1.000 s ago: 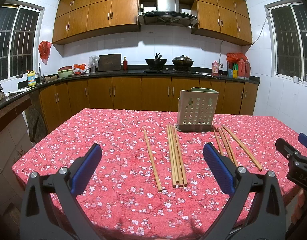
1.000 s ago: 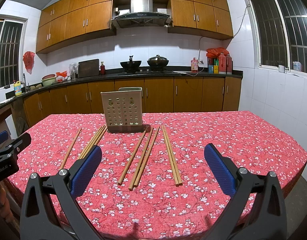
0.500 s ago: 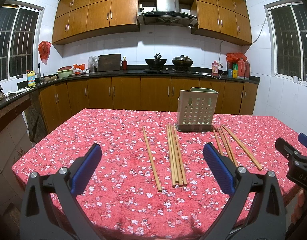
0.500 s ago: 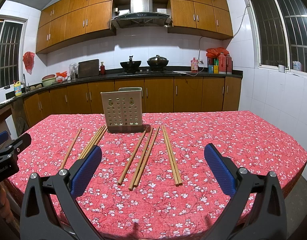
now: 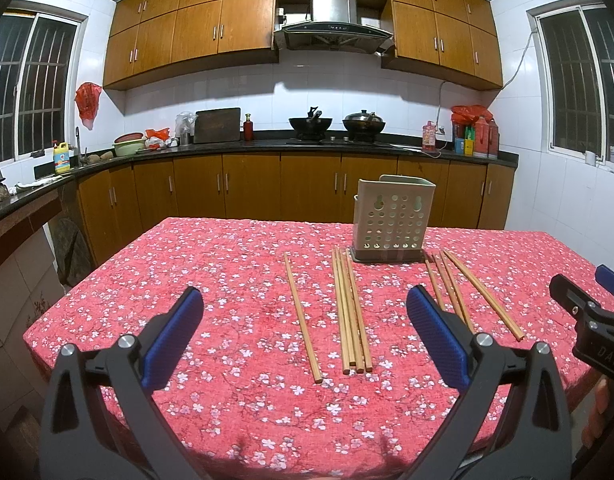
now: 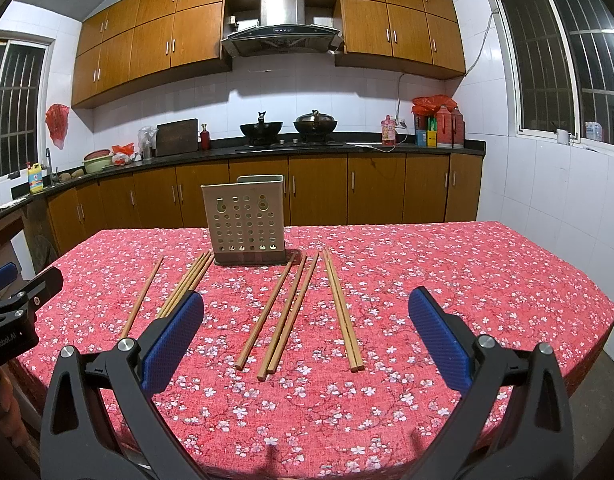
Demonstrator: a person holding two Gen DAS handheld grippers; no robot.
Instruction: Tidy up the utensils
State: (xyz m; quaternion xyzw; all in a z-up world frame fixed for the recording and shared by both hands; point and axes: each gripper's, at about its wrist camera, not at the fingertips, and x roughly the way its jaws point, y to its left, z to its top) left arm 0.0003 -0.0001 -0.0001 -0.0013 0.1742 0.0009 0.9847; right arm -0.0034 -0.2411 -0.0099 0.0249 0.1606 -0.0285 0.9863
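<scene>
Several wooden chopsticks lie on the red floral tablecloth in front of a beige perforated utensil holder (image 5: 391,218), also in the right wrist view (image 6: 247,220). In the left wrist view a single chopstick (image 5: 301,316) lies left of a bundle (image 5: 350,316). In the right wrist view a pair (image 6: 342,312) lies right of three loose sticks (image 6: 281,316). My left gripper (image 5: 305,330) is open and empty above the near table edge. My right gripper (image 6: 307,332) is open and empty, likewise held back from the chopsticks.
The table (image 5: 211,248) fills the foreground; its right edge drops to the floor (image 6: 611,364). Kitchen counters with woks (image 6: 263,128) and bottles run along the far wall. The other gripper shows at the frame edge in each view (image 5: 587,320) (image 6: 11,312).
</scene>
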